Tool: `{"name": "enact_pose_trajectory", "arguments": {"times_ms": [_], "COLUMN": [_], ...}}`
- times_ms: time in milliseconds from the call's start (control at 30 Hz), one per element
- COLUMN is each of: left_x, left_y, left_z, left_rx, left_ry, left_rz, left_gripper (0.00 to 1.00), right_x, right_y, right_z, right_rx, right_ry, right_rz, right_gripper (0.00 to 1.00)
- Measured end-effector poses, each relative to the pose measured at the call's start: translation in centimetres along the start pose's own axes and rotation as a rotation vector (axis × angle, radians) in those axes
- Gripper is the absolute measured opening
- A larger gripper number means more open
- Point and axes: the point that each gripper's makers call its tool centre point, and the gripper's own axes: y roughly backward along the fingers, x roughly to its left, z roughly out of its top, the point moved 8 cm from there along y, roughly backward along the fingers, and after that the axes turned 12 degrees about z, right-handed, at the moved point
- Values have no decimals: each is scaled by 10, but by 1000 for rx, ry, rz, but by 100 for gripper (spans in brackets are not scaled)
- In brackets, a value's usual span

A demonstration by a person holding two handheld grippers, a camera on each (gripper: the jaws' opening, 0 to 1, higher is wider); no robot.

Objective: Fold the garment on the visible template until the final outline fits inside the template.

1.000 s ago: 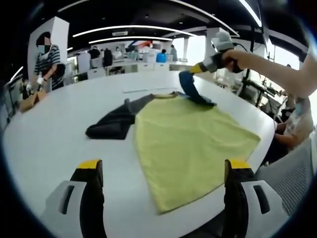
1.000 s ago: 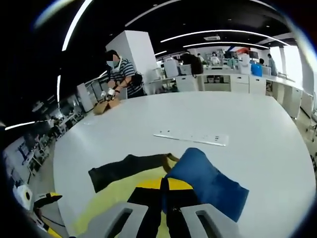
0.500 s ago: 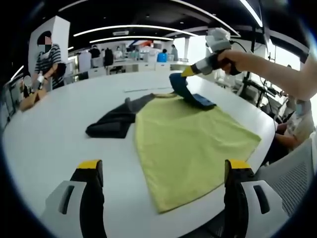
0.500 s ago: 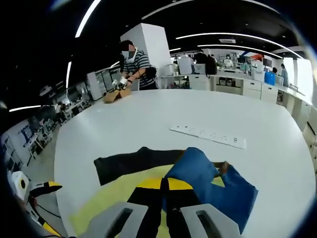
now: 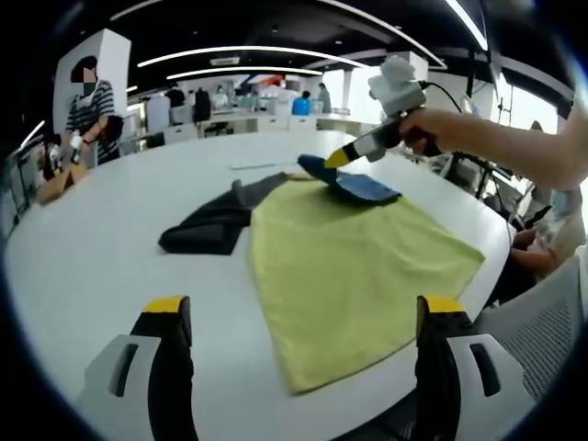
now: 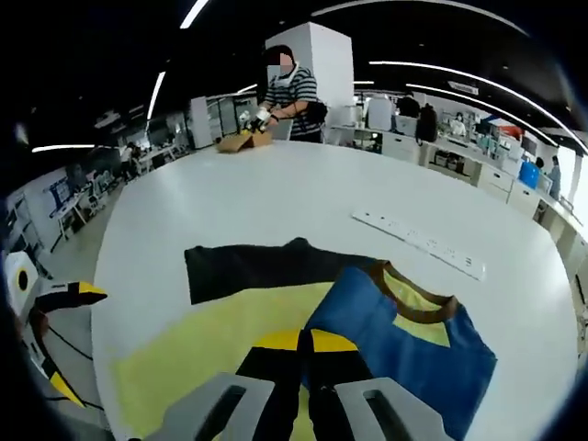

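A yellow garment lies spread on the white table, with a black sleeve out to its left and a blue sleeve at its far end. My right gripper is shut on the blue sleeve's edge, holding it low over the yellow body. In the right gripper view the shut jaws of my right gripper pinch the blue sleeve beside the brown collar. The black sleeve lies beyond. My left gripper hangs open above the near table edge, holding nothing.
A white power strip lies on the table past the garment. A person in a striped top works at a cardboard box at the far edge. A grey chair stands at the right. Desks fill the background.
My right gripper has carried the blue sleeve down and inward from a raised position; it now lies flatter over the garment's far end. The left gripper has not moved.
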Motion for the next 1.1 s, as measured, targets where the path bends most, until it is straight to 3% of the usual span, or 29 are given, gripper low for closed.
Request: {"name": "enact_pose_trajectory", "arguments": {"times_ms": [567, 1100], "left_x": [5, 7], "left_y": [5, 7], "left_z": [-3, -4], "left_rx": [11, 14], "left_ry": [5, 8], "left_rz": [15, 23], "left_gripper": [98, 98], "right_x": [10, 13], "right_y": [-44, -53], "right_z": [-36, -48], "right_rx": [46, 34], "right_ry": [19, -56], "right_rz": [23, 89], "right_gripper": [0, 0]}}
